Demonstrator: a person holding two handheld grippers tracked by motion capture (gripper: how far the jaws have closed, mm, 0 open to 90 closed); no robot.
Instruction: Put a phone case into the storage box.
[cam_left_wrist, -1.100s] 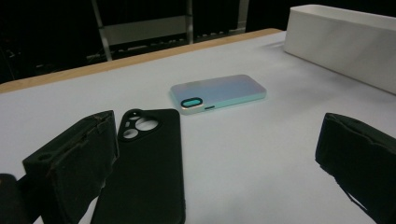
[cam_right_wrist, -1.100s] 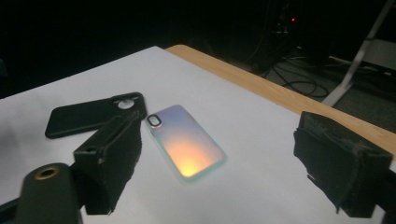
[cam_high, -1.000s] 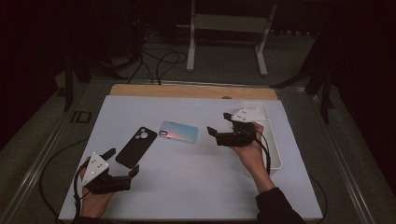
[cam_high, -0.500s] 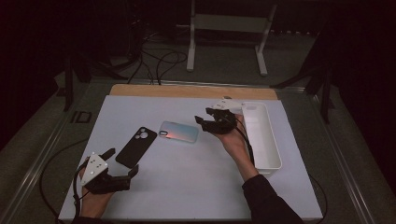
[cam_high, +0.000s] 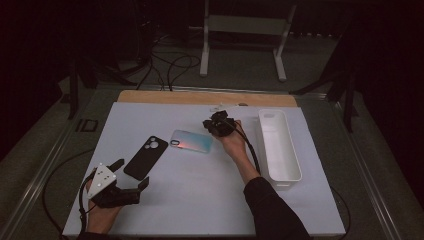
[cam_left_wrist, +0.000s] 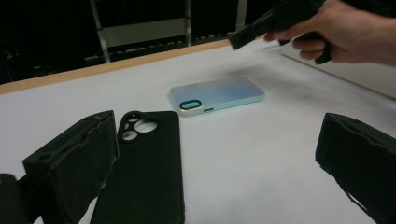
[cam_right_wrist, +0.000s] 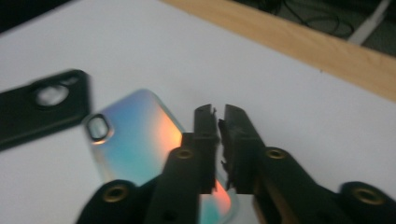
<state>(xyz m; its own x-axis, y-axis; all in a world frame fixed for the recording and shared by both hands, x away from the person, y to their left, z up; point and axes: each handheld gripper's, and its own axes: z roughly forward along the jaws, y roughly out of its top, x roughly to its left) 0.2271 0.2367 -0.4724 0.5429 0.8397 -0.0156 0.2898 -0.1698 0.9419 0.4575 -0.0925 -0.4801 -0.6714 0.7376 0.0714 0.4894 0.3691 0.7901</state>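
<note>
Iridescent phone (cam_high: 192, 141) lies flat, back up, near the middle of the white surface (cam_high: 200, 200), with its camera ring at its left end. A black phone case (cam_high: 146, 156) lies just left of it, apart from it. A white tray (cam_high: 280, 150) stands at the right. The right tongs (cam_high: 214, 123) hover at the phone's right end, jaws drawn nearly together with nothing between them; the right gripper view shows their tips (cam_right_wrist: 217, 119) above the phone's far corner. The left tongs (cam_high: 131, 176) rest near the left front edge, jaws wide apart and empty, just short of the case.

Judging from this, the step is to nudge or pin the phone with the closed tips. It would go best with a low, gentle approach onto the phone's edge, pressing lightly so the smooth back does not skid, and keeping the case clear.

Compared with a second ago, the right hand has come left and down from above the tray to the phone, and its jaws have just been closing on nothing. The left hand, phone and case have not moved
</note>
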